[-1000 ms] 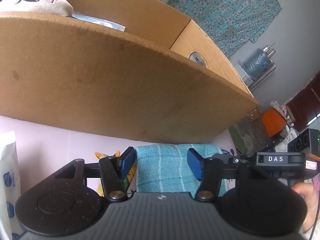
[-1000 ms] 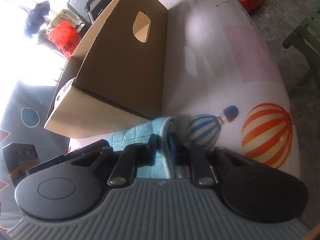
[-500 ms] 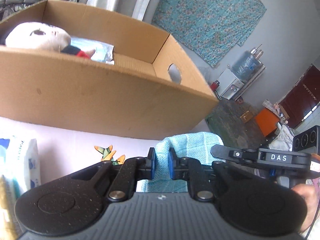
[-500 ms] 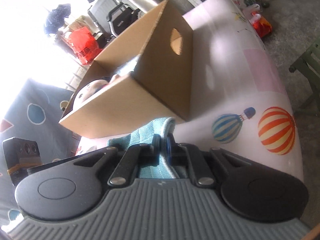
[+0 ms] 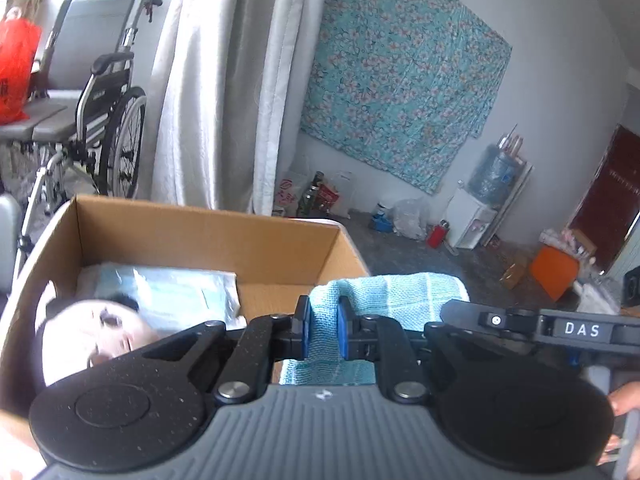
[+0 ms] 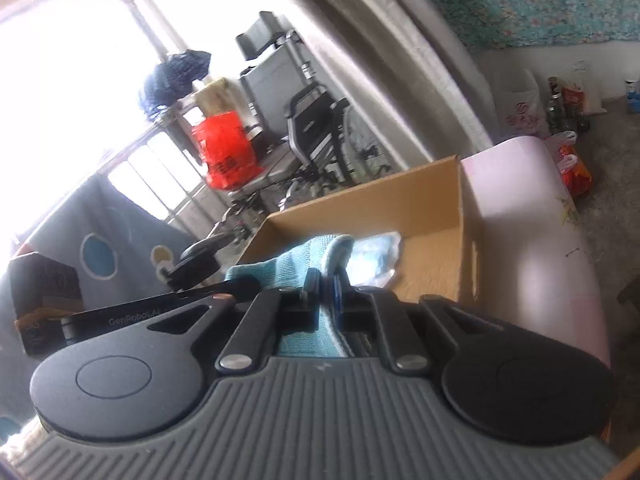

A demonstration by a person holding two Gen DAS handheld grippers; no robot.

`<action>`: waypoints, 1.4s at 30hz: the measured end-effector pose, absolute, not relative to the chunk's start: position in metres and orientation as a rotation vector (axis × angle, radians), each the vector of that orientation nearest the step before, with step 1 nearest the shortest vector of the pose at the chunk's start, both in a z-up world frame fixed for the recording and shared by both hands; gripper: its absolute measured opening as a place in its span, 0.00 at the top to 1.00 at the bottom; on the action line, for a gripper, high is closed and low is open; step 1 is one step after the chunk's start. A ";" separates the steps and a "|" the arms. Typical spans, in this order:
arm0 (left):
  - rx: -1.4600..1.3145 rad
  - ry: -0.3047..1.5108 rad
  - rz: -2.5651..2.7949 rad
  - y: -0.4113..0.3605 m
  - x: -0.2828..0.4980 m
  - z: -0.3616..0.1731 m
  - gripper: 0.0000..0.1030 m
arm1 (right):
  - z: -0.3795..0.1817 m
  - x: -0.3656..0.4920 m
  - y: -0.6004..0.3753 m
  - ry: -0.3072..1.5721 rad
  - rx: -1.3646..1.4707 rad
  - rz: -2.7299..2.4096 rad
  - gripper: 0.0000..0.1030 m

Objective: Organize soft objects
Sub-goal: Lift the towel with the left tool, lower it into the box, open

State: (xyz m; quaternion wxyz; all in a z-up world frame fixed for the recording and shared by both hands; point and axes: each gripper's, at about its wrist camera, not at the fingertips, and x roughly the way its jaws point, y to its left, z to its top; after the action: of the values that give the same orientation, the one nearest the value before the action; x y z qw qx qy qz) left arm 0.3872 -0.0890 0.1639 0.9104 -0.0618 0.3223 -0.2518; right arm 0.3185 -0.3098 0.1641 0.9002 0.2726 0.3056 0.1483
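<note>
A folded light-blue towel hangs between both grippers, lifted above the open cardboard box. My left gripper is shut on one end of the towel. My right gripper is shut on the other end of the towel. The box holds a plush panda head at the left and a clear plastic packet of blue fabric behind it. The box's right part shows bare cardboard floor.
The box stands on a pale pink table cover. Behind it are a wheelchair, white curtains and a red bag. Floor clutter and a water dispenser lie at the far right.
Both grippers have risen with the towel from table level in front of the box to above its rim. The left gripper went from open to shut on the towel.
</note>
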 end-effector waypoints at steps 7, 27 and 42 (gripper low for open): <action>-0.060 0.810 -0.452 -0.136 0.497 0.120 0.86 | 0.136 0.445 -0.282 0.745 0.405 0.144 0.95; -0.116 0.896 -0.311 -0.137 0.589 0.043 0.57 | 0.029 0.618 -0.211 0.977 -0.140 -0.079 0.93; -0.174 1.006 -0.386 -0.153 0.605 0.011 0.90 | 0.028 0.603 -0.214 0.891 -0.059 -0.096 0.74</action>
State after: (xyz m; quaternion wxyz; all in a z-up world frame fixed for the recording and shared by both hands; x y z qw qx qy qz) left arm 0.6053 -0.1530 0.0105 0.8548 -0.0827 0.4783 -0.1837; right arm 0.6026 -0.2136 0.0280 0.9008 -0.0284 0.4307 -0.0463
